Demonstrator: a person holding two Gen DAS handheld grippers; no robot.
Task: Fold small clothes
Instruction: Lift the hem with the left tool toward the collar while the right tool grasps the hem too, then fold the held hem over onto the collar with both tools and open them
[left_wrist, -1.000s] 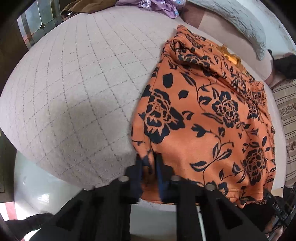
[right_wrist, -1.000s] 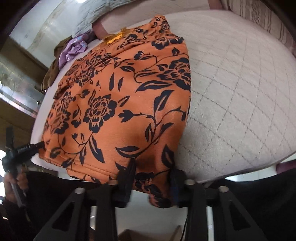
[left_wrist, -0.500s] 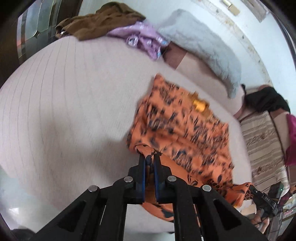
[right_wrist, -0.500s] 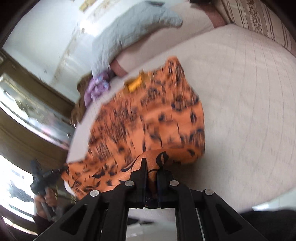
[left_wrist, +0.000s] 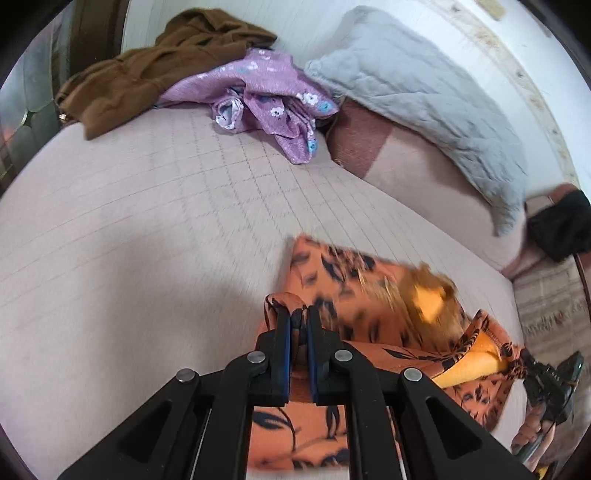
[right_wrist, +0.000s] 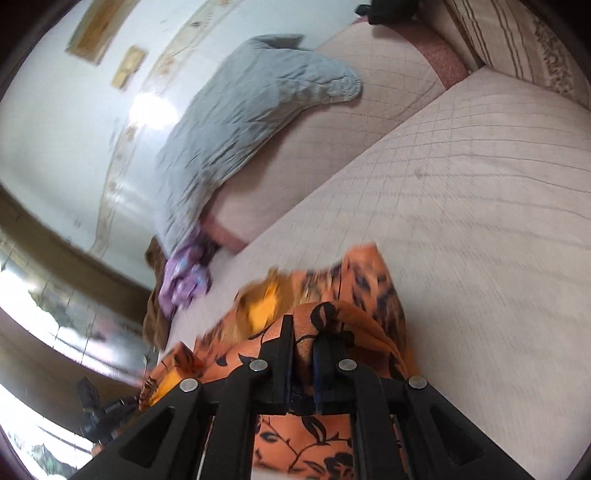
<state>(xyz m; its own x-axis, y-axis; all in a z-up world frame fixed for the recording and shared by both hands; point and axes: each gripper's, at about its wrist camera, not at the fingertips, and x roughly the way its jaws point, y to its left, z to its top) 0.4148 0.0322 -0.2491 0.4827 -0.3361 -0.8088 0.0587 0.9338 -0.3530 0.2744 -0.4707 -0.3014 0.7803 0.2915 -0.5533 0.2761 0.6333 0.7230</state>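
Nearest the lens, the left claw (left_wrist: 299, 321) was pinched tight on a bunched edge of the orange floral garment (left_wrist: 354, 291), a small fold of cloth sticking up between its blue-lined pads. The right claw (right_wrist: 304, 332) gripped another edge of the same garment (right_wrist: 365, 291) just as narrowly, with fabric humped over its tips. The garment hung from both claws and trailed onto the bed (left_wrist: 129, 221). Its far part was smeared by motion blur, so the black flower print read clearly only close to the claws. A plain yellow-orange patch (left_wrist: 428, 299) showed in the blurred part; whether it was a label or lining could not be told, and no writing was legible on it or anywhere else.

At the right edge of the left wrist view, the other gripper and the hand (left_wrist: 532, 432) holding it were partly cut off by the frame.

Beyond the garment lay bare quilted bedcover with a grid pattern. At the far side of the bed sat a crumpled purple flowered cloth (left_wrist: 266, 92), touching a brown garment (left_wrist: 155, 66) on one side and a grey quilted pillow (left_wrist: 417, 96) on the other. A dark object (left_wrist: 561, 225) lay past the pillow, too indistinct to identify. A striped cloth (right_wrist: 517, 40) was cut off at the right wrist view's top corner.
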